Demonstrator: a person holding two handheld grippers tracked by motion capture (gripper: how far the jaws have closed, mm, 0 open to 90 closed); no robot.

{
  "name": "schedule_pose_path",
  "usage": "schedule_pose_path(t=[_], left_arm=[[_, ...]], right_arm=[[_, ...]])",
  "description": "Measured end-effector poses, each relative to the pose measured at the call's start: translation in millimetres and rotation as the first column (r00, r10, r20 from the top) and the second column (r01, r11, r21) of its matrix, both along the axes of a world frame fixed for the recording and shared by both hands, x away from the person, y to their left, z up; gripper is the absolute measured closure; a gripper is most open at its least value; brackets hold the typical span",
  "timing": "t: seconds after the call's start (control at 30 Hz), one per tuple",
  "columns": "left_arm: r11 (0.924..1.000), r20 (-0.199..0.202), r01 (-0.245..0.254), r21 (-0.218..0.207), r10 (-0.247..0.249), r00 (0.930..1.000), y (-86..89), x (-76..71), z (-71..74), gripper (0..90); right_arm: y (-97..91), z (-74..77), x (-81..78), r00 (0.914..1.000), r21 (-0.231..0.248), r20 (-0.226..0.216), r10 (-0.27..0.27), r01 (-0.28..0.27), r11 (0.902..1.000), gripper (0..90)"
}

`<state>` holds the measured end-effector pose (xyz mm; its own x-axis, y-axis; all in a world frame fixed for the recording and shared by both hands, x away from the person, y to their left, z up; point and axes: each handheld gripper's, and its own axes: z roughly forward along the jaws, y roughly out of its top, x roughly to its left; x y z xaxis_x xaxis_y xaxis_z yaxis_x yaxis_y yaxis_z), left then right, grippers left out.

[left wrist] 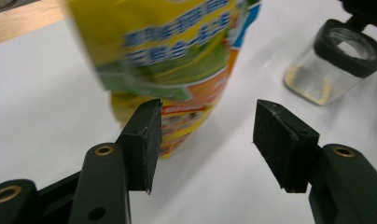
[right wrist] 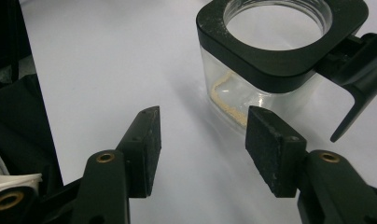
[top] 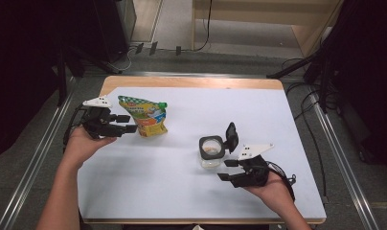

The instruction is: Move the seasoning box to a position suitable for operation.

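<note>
A yellow and green snack pouch with a green cap stands at the table's left rear; it looms blurred in the left gripper view. My left gripper is open just left of it, pads apart from the pouch. A clear glass jar with a black square collar and flipped-up lid stands near the middle right, a thin layer of beige grains at its bottom. My right gripper is open just in front of the jar, nothing between its pads.
The white table top has a wooden strip along its far edge. Metal rails run along both sides on the floor, and dark stands and cables lie beyond the table's right and left sides.
</note>
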<state>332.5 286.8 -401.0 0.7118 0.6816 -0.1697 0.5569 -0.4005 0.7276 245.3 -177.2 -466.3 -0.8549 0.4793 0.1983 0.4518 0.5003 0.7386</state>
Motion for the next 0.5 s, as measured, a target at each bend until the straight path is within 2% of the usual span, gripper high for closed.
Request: schedule_pose_path(t=[0.2,0.3,0.43,0.5], left_arm=[[0.9996,0.006,-0.026,-0.006,0.026,0.9996,10.6,9.8,-6.2,38.7],[0.9996,0.012,-0.014,-0.025,0.014,0.9998,10.0,15.5,-9.2,36.9],[0.9997,0.015,-0.002,-0.023,0.003,0.9999,7.0,24.5,-13.0,34.8],[0.9990,0.023,0.008,-0.044,-0.007,0.9997,5.6,28.7,-14.7,34.5]], right_arm=[[-0.3,-1.1,-0.3,1.0000,-0.004,-0.004,-0.001,0.001,1.0000,46.9],[0.1,-1.9,-0.7,1.0000,-0.007,-0.003,-0.001,0.001,1.0000,46.9],[-0.3,-2.1,-1.5,0.9999,-0.010,-0.009,-0.008,0.008,0.9999,46.8],[-0.7,-2.5,-2.2,0.9999,-0.012,-0.012,-0.011,0.011,0.9999,46.8]])
